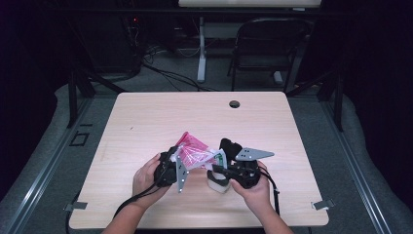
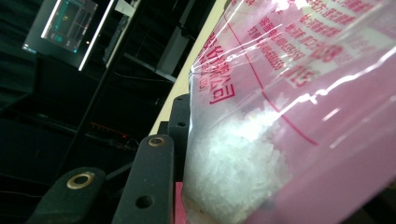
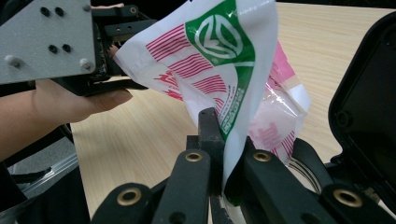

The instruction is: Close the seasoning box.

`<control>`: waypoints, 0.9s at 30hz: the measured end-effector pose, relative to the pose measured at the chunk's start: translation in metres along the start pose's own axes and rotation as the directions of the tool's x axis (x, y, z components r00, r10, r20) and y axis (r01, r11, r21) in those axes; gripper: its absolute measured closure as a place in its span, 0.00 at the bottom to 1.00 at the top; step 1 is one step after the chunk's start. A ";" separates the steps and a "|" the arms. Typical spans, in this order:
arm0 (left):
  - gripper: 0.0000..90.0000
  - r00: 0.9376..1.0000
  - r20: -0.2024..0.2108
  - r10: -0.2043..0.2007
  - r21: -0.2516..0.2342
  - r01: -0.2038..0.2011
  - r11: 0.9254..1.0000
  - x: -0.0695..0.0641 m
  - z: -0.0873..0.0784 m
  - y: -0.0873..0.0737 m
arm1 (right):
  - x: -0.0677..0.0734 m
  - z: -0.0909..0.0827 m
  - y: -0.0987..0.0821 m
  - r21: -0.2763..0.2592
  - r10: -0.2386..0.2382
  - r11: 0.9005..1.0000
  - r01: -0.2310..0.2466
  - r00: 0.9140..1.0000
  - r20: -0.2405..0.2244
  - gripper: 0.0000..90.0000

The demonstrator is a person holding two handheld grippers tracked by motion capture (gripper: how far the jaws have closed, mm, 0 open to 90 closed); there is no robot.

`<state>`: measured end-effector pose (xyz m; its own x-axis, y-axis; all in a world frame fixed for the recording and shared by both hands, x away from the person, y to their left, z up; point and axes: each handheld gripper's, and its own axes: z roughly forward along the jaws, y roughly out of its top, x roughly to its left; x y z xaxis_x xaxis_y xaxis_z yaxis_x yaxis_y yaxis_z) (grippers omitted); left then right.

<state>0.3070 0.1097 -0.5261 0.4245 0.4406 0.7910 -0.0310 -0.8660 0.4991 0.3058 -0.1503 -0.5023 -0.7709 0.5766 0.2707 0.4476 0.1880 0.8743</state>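
A clear plastic bag (image 1: 195,153) with pink print and a white-and-green label hangs between my two grippers, above the table (image 1: 146,122). My left gripper (image 1: 178,165) is shut on the bag's left side. In the left gripper view the bag (image 2: 289,116) holds white grains and presses against the black finger (image 2: 154,177); the other finger is hidden behind it. My right gripper (image 3: 224,140) is shut on the bag's white-and-green edge (image 3: 219,60). In the right gripper view, the left gripper (image 3: 112,56) holds the far end.
A white round container (image 1: 217,185) stands under the right gripper (image 1: 219,168). A black open lid (image 3: 369,93) rises beside the right gripper's jaws. A cable hole (image 1: 234,104) sits near the table's far edge. A folding chair (image 1: 265,44) stands beyond the table.
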 end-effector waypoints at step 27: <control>0.79 0.977 0.150 -0.153 0.035 0.150 0.988 -0.008 0.009 -0.015 | 0.004 0.002 0.006 -0.011 -0.022 1.000 0.022 1.000 -0.005 1.00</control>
<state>0.3125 0.1169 -0.5434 0.5549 0.5276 0.6432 0.0641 -0.7980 0.5992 0.3066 -0.1453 -0.4972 -0.7826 0.5686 0.2534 0.4255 0.1914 0.8845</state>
